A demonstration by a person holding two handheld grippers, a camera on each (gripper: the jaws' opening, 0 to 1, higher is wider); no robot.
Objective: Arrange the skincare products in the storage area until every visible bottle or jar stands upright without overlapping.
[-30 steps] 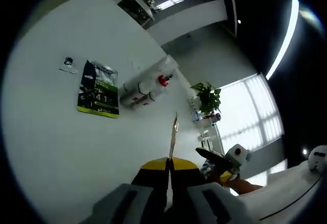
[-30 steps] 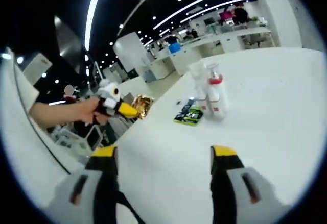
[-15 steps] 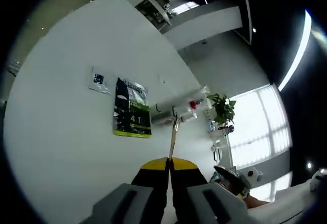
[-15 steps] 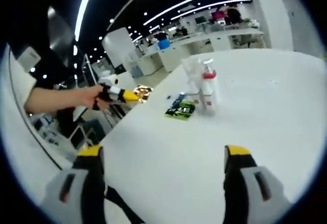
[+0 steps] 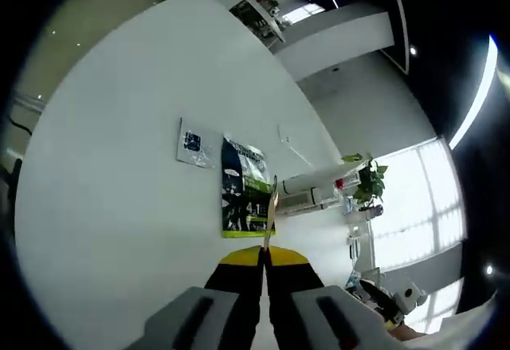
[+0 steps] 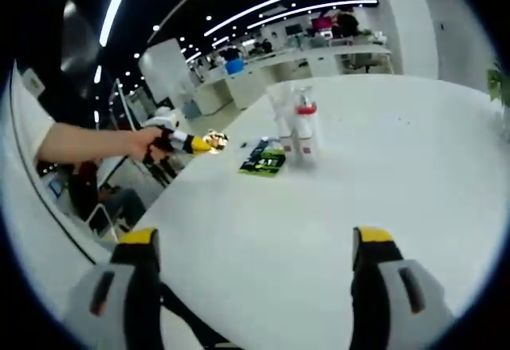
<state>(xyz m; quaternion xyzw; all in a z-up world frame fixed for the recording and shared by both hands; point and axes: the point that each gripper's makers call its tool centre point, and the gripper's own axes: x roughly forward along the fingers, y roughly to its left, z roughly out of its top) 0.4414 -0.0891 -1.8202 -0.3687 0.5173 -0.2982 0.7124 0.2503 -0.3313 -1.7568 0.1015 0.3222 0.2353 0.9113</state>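
While I'm holding both tools up over the white table (image 6: 414, 167), here's the state of play. My left gripper (image 5: 271, 206) has its jaws pinched flat on a thin gold sachet (image 5: 272, 198); in the right gripper view that sachet is the crinkly foil bit at about 10 o'clock. Over the last second the left camera has swung so the green-and-black packet (image 5: 243, 186) sits closer to centre, with a small clear packet (image 5: 197, 143) at its 9 o'clock. So I'm closing in on the products, but nothing's been arranged yet.

The bottles (image 6: 295, 131), one with a red cap, stand upright and touching at 12 o'clock in the right gripper view. They look like smooth frosted plastic, though it's too small to be sure. My right gripper (image 6: 253, 242) is wide open and carrying nothing, well short of them.
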